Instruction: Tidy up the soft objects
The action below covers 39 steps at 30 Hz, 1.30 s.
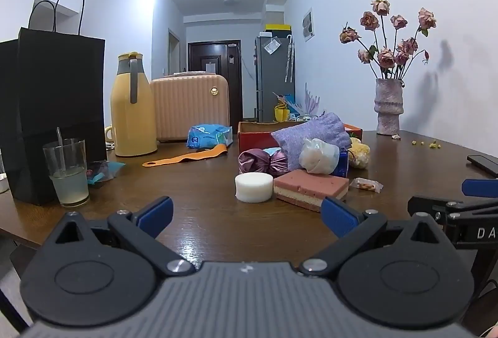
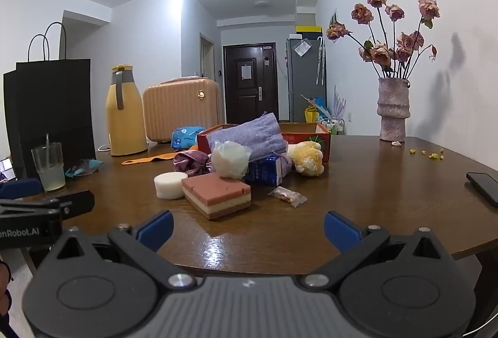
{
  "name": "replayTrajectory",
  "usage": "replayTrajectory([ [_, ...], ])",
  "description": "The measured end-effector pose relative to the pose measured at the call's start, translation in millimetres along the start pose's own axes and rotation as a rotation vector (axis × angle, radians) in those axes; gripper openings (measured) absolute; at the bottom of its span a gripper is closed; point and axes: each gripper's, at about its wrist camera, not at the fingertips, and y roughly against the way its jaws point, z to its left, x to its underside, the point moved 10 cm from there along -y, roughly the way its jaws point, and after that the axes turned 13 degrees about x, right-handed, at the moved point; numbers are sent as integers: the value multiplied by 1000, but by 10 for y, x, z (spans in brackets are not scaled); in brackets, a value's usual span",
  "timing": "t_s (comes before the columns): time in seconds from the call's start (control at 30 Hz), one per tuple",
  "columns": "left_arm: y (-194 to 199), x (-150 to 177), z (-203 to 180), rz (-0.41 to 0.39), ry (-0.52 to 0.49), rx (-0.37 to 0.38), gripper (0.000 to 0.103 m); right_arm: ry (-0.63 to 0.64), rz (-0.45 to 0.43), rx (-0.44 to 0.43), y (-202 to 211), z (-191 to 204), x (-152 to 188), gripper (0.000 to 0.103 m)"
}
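The soft pile sits mid-desk (image 2: 358, 201), at twelve o'clock from both tongs, and looks unsorted. It holds one layered sponge (image 2: 216, 193), one round white sponge (image 2: 168, 185), one purple pouch (image 2: 249, 135), one white mesh puff (image 2: 230, 163), one satin scrunchie (image 2: 191, 162) and one plush toy (image 2: 306, 158). The red box (image 2: 311, 137) behind is hardly filled. Left tongs (image 1: 247, 215) and right tongs (image 2: 249, 229) both gape wide, holding nothing.

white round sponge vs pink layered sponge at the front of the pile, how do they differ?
Shape: the white round sponge is a short cylinder; the pink layered sponge is a rectangular slab.
Colour: the white one is plain; the pink one shows pink, cream and brown layers.
Footprint: the pink slab covers more table than the white disc.
Shared: both lie flat on the wooden table, side by side, ahead of both open grippers, neither held.
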Motion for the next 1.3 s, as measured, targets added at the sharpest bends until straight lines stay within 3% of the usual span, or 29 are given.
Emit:
replayTrajectory([
  [1.3, -27, 33, 39, 17, 26, 4, 103, 1, 26, 8, -13, -3, 34, 103],
])
